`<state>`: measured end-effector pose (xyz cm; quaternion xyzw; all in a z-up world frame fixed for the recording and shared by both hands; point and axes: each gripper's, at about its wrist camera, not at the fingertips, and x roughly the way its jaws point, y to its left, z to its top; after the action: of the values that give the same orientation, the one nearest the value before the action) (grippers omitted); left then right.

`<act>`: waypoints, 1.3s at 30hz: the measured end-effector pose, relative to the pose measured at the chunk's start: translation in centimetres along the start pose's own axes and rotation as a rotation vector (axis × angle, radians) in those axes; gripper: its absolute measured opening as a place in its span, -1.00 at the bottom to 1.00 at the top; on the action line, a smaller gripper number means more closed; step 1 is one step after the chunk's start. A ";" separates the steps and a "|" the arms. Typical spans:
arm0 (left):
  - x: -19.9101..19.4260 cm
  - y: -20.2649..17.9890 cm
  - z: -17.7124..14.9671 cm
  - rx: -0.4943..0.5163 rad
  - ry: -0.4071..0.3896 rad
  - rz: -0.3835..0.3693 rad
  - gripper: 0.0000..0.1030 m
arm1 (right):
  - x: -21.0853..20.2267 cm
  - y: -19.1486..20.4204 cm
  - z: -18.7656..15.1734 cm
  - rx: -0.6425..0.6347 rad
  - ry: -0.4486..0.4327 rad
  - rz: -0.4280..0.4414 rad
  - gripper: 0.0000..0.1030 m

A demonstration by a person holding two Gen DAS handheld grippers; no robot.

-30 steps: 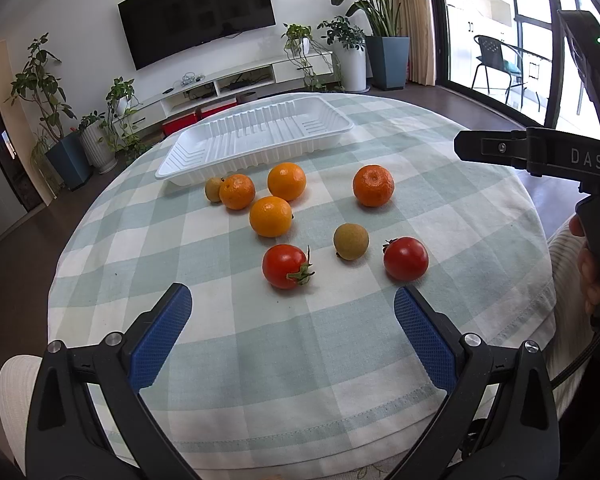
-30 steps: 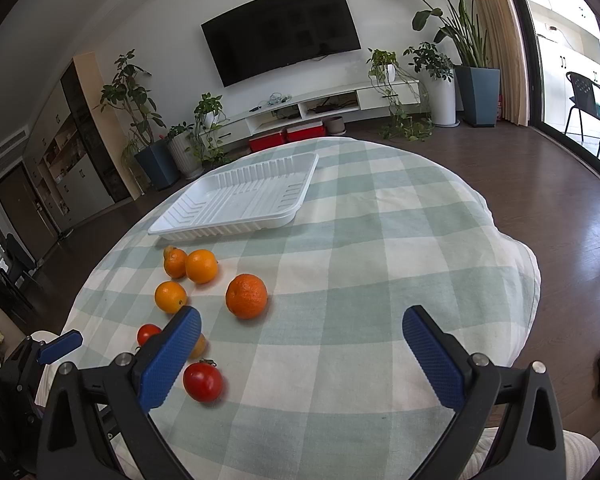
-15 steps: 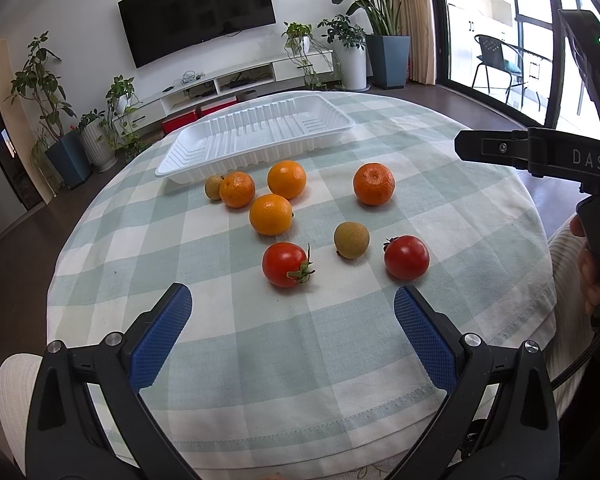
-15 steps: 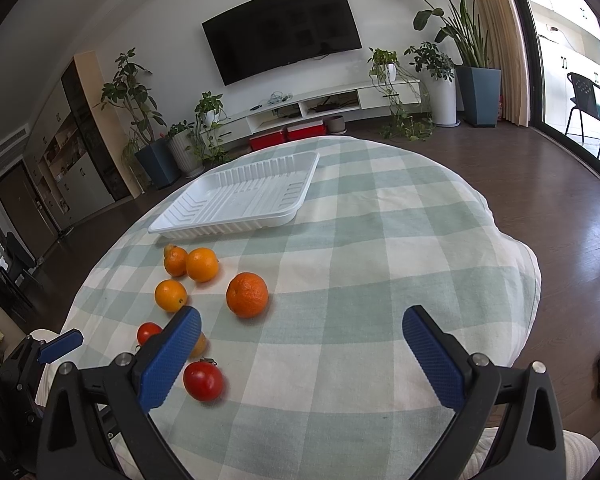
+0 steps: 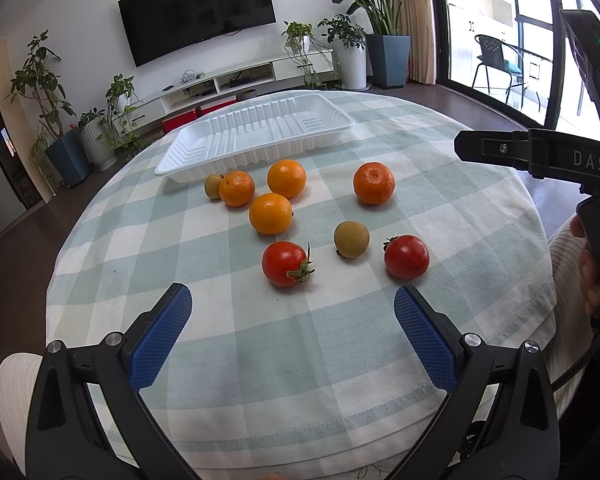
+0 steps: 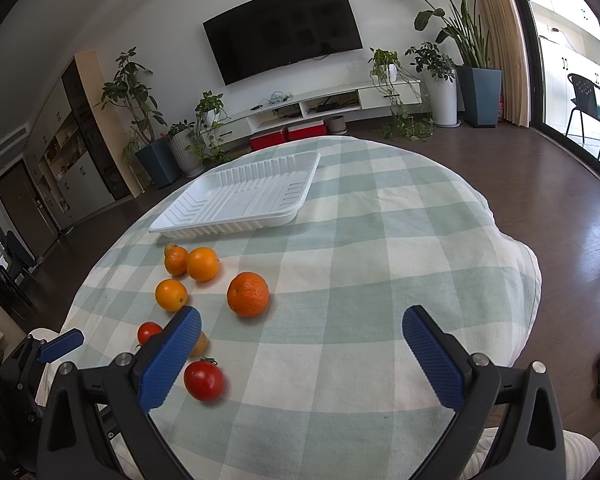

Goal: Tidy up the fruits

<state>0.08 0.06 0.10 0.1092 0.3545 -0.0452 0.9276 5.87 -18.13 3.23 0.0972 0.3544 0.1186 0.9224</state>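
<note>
An empty white plastic tray [image 5: 256, 132] lies at the far side of the round table; it also shows in the right wrist view [image 6: 240, 196]. In front of it lie several oranges, the nearest one [image 5: 270, 213] and a lone one to the right [image 5: 374, 183]. Two red tomatoes [image 5: 285, 264] [image 5: 406, 256] and a brownish-green fruit [image 5: 351, 239] lie closest; a second small one [image 5: 213, 186] sits by the tray. My left gripper [image 5: 292, 320] is open and empty, just short of the tomatoes. My right gripper [image 6: 300, 344] is open and empty, right of the fruit.
A green-and-white checked cloth [image 5: 340, 340] covers the table and hangs over its edges. The right gripper's body [image 5: 540, 156] and the hand holding it show at the right of the left wrist view. Floor, potted plants and a TV stand lie beyond.
Both grippers stay open. The views have shifted only very slightly; no fruit has moved.
</note>
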 end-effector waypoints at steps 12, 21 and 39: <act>0.0 0.0 0.0 -0.002 0.003 -0.001 0.99 | 0.1 0.1 0.0 -0.002 0.001 -0.001 1.00; 0.7 -0.1 -0.7 -0.011 0.017 -0.008 0.99 | 0.9 0.5 -0.1 -0.016 0.029 0.004 1.00; 3.3 2.3 -0.4 -0.090 0.091 -0.035 0.99 | 3.9 3.5 -0.6 -0.157 0.138 0.020 0.96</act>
<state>2.65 2.42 -2.04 0.0632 0.3999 -0.0404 0.9135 7.76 -13.58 1.31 0.0198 0.4058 0.1616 0.8994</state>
